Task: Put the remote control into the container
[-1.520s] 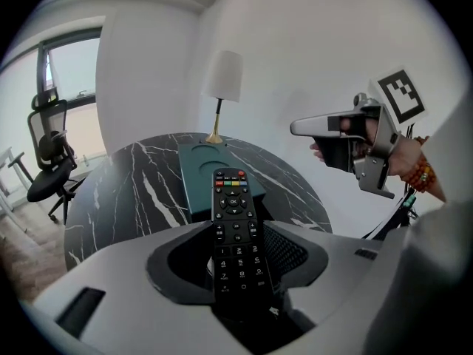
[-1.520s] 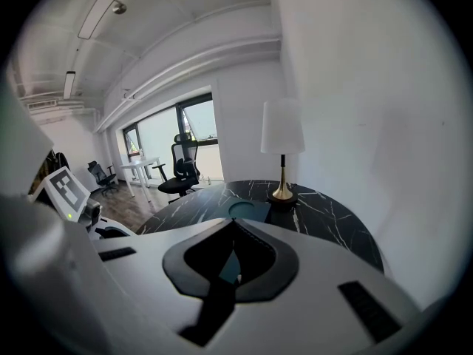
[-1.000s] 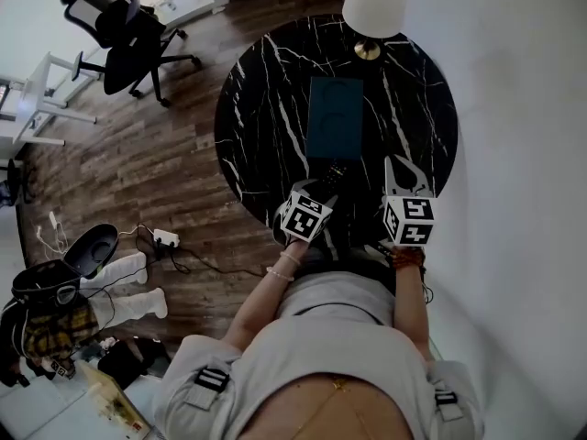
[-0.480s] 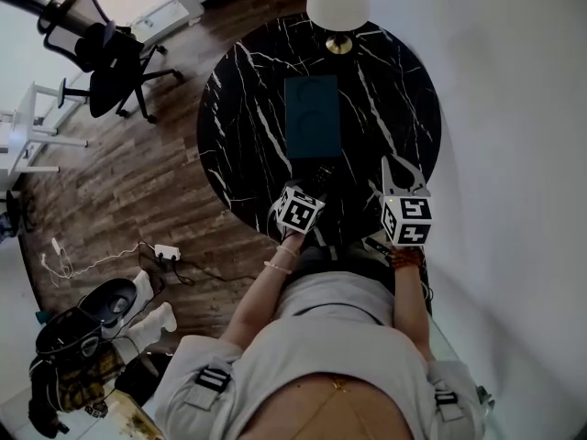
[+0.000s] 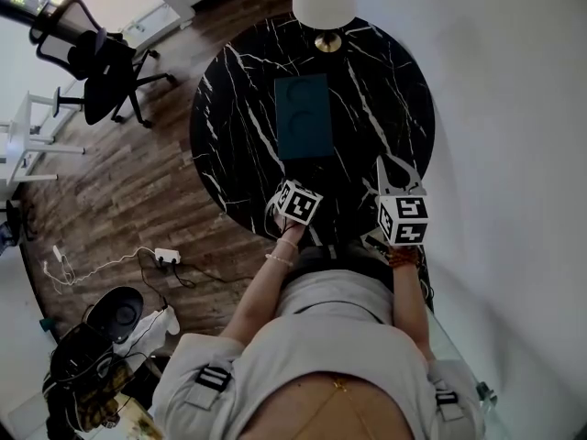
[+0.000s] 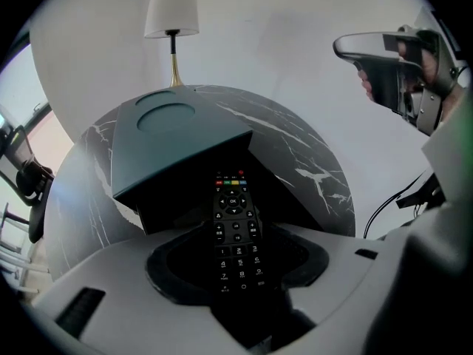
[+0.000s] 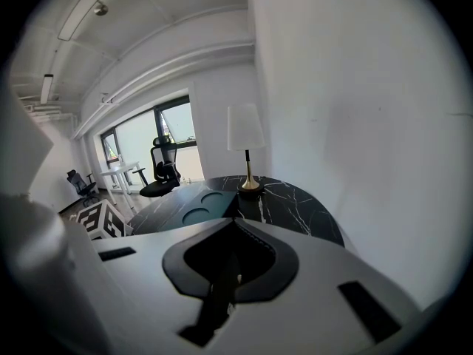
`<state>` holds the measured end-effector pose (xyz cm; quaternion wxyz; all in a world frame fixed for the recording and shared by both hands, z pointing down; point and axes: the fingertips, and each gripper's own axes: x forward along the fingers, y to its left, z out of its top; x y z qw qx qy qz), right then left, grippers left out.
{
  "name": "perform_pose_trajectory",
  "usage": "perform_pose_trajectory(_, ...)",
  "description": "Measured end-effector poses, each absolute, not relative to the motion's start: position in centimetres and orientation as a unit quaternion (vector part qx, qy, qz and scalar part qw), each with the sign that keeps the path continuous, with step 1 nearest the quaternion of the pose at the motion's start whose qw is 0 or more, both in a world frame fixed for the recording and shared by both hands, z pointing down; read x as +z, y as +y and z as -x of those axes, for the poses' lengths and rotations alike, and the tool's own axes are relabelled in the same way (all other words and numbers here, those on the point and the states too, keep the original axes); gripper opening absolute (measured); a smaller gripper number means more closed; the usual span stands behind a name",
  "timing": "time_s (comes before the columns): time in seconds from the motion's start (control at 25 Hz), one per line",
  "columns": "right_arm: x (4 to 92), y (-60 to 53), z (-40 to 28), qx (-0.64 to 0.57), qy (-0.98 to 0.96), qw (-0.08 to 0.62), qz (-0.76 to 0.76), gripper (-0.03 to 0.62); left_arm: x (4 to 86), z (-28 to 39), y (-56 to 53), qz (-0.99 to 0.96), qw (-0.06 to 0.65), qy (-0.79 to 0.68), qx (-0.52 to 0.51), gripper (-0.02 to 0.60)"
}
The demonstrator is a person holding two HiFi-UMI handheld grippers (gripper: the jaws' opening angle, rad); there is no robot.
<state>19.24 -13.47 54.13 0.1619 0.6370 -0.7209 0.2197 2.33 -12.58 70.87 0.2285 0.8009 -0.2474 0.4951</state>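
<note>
Our left gripper (image 6: 236,242) has its jaws set fairly wide and closed on the long black push-button remote control (image 6: 235,228). It runs lengthwise between them, buttons up, its coloured-key end reaching out past the tips. Just ahead of that end stands the dark teal rectangular container (image 6: 177,143) with round recesses in its top, on the round black white-veined marble table (image 6: 295,154). We cannot tell whether the remote's far end touches the tabletop. Our right gripper (image 7: 235,224) hovers off to the side, its jaws brought together at the tips with nothing between them.
</note>
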Motion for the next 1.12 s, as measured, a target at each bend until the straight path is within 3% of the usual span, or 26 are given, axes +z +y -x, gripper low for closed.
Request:
perform_pose_trajectory(0.72, 53.6, -14.3, -18.7, 0.222, -0.729, 0.155, -0.628, 0.011, 70.5, -2.7, -12.1, -0.805, 0.237, -0.221, 0.498, 0.224)
perform_pose_trajectory(1.12, 55.0, -15.7, -17.2, 0.204, -0.756, 0.186, -0.593, 0.011, 67.3, -1.3, -12.4, -0.823, 0.249, -0.268, 0.434, 0.224)
